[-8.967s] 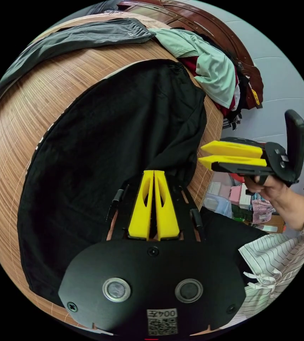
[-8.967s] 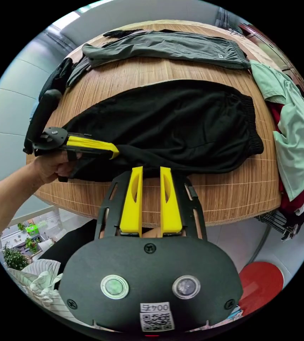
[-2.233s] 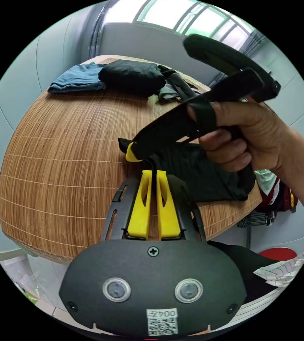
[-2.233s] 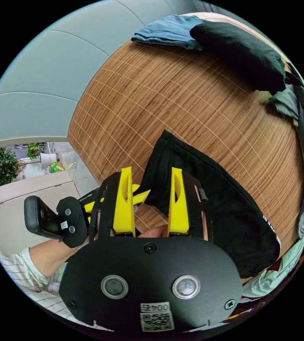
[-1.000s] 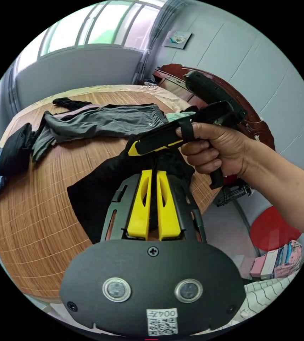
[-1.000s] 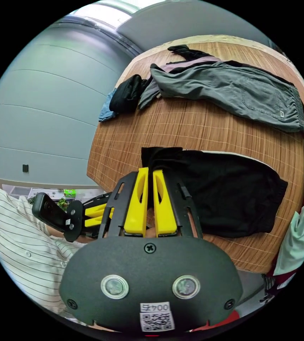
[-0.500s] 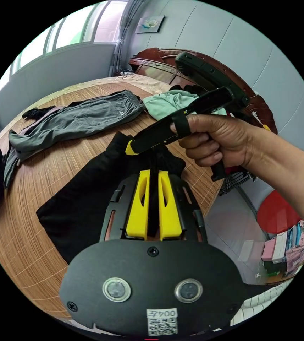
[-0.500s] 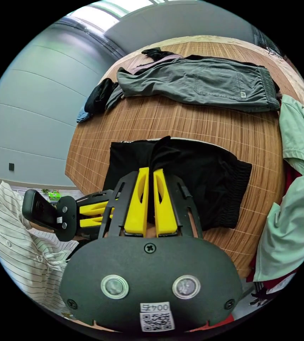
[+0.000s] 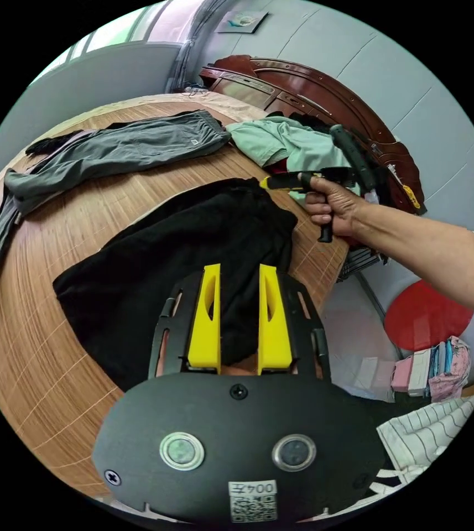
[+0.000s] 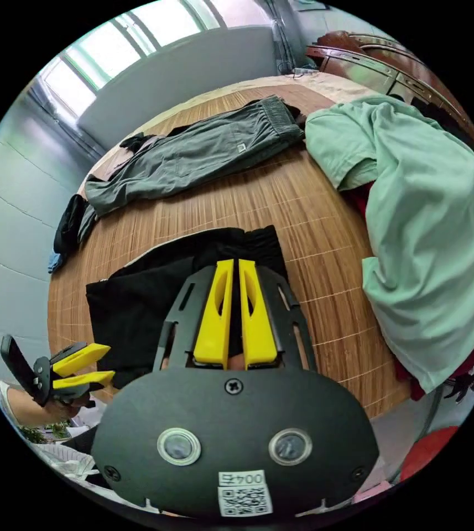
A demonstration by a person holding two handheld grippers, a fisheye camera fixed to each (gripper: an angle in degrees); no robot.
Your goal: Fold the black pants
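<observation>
One wide bed [image 9: 54, 354] under a bamboo mat, dark wooden headboard [image 9: 314, 94] at the far end. Heaped along that end, a pale green garment [image 10: 430, 221] over something red; stretched across the far side, grey trousers [image 9: 115, 152], well apart from the work.

Nearer the edge, the black pants [image 9: 192, 238], lying flat on the mat and apparently doubled over once into a broad dark slab, waistband end toward the green heap. Judged a mid-fold stage: length halved, further folding to come.

Above the near part of that slab, the left claw [image 9: 239, 269], jaws parted wide and gripping nothing, black cloth merely visible through the gap. At the far corner by the waistband, the right claw [image 10: 237, 264], jaws drawn almost together with dark fabric pinched between the tips, held low to the mat by a hand [image 9: 333, 202].

Possible trouble from here:
- Releasing that corner before laying it square: upper layer skewed, edges mismatched, a crooked next fold.
- Pulling further toward the headboard: corner dragged onto the green heap, or that garment snagged and folded in.
- Closing the left claw on one layer only: layers separated, fold undone on lifting.
- Tugging sideways on soft, slack cloth: ridges and wrinkles pressed into the slab.
- Working near the bed's edge: a loose part sliding off and hanging toward the floor.
</observation>
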